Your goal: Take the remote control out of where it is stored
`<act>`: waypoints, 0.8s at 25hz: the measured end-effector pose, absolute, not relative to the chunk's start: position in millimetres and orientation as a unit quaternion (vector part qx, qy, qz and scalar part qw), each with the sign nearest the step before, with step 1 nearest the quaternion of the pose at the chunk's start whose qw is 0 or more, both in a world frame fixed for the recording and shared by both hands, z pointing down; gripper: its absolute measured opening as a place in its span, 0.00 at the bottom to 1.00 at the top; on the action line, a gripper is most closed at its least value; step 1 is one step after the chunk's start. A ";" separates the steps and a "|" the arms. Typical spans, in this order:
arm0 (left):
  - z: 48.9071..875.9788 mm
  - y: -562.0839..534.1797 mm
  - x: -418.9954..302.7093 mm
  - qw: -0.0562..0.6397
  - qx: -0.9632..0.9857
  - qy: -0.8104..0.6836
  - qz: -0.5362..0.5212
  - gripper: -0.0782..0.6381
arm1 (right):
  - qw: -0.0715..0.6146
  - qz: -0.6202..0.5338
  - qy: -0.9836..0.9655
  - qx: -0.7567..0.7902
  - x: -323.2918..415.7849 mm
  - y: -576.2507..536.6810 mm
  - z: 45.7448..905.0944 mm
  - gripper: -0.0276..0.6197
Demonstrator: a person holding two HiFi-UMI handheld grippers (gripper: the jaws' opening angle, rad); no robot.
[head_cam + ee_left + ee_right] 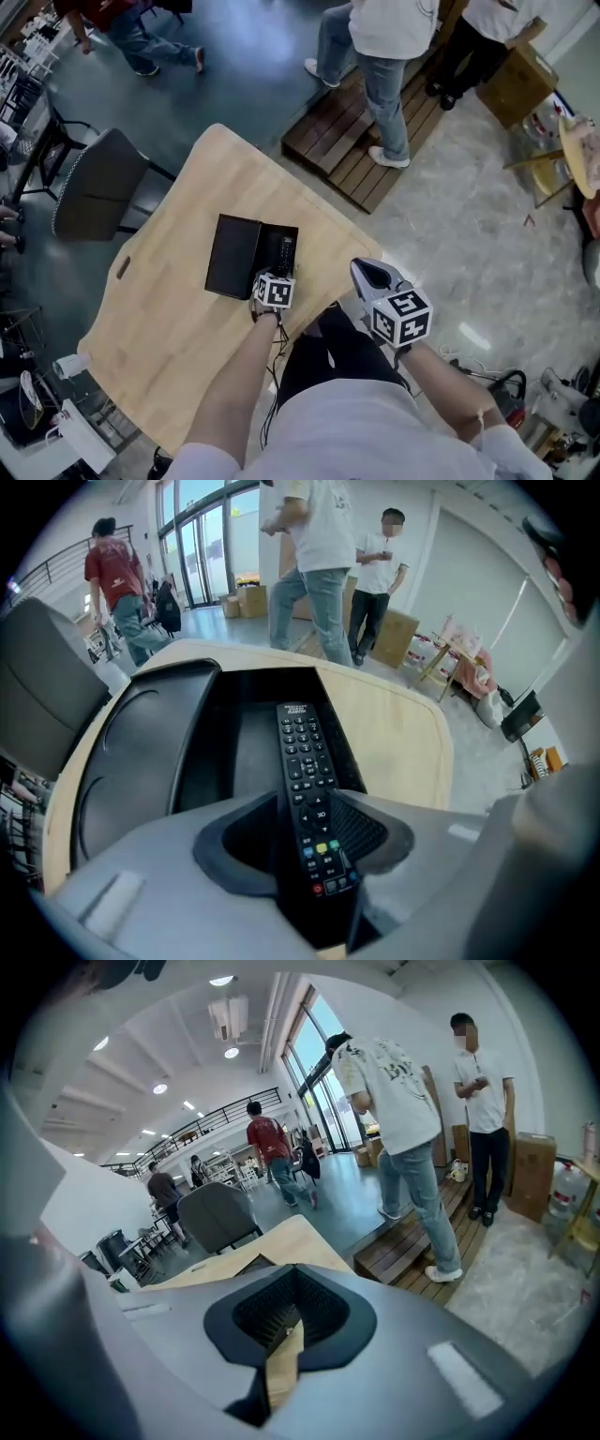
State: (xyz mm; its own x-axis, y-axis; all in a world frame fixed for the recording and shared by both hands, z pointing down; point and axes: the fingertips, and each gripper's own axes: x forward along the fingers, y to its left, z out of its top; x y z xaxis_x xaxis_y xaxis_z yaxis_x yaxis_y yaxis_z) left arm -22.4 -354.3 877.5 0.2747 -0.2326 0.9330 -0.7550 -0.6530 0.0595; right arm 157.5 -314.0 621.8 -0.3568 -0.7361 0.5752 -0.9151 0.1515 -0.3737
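A black storage box (234,255) lies open on the wooden table (169,309), its lid flat to the left. The black remote control (286,251) lies lengthwise in the box's right half. My left gripper (274,274) is at the box's near edge. In the left gripper view the remote control (302,752) runs away from me and its near end, with the coloured buttons, sits between the jaws of the left gripper (314,822), which are shut on it. My right gripper (368,273) hovers off the table's right edge. In its own view the right gripper (286,1330) is shut and holds nothing.
A grey chair (98,187) stands at the table's far left corner. A slatted wooden platform (347,141) lies beyond the table, with a person in jeans (384,66) on it. More people walk further off. Cables and gear lie on the floor at the right (511,384).
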 end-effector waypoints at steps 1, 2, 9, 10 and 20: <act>879.1 -356.8 -23.0 0.260 0.753 -0.330 0.506 0.36 | 0.129 0.346 -0.748 0.551 158.4 -314.3 621.9 0.08; 879.6 -359.5 -23.5 0.261 0.752 -0.332 0.506 0.37 | 0.129 0.347 -0.749 0.550 159.0 -314.8 621.9 0.09; 878.5 -376.5 -37.2 0.251 0.741 -0.352 0.514 0.40 | 0.124 0.351 -0.746 0.552 163.3 -318.4 623.7 0.08; 877.9 -377.1 -36.6 0.251 0.741 -0.350 0.515 0.38 | 0.123 0.352 -0.746 0.552 163.2 -319.7 624.7 0.08; 875.4 -377.6 -18.5 0.241 0.748 -0.320 0.529 0.42 | 0.124 0.360 -0.744 0.549 163.6 -320.5 631.0 0.08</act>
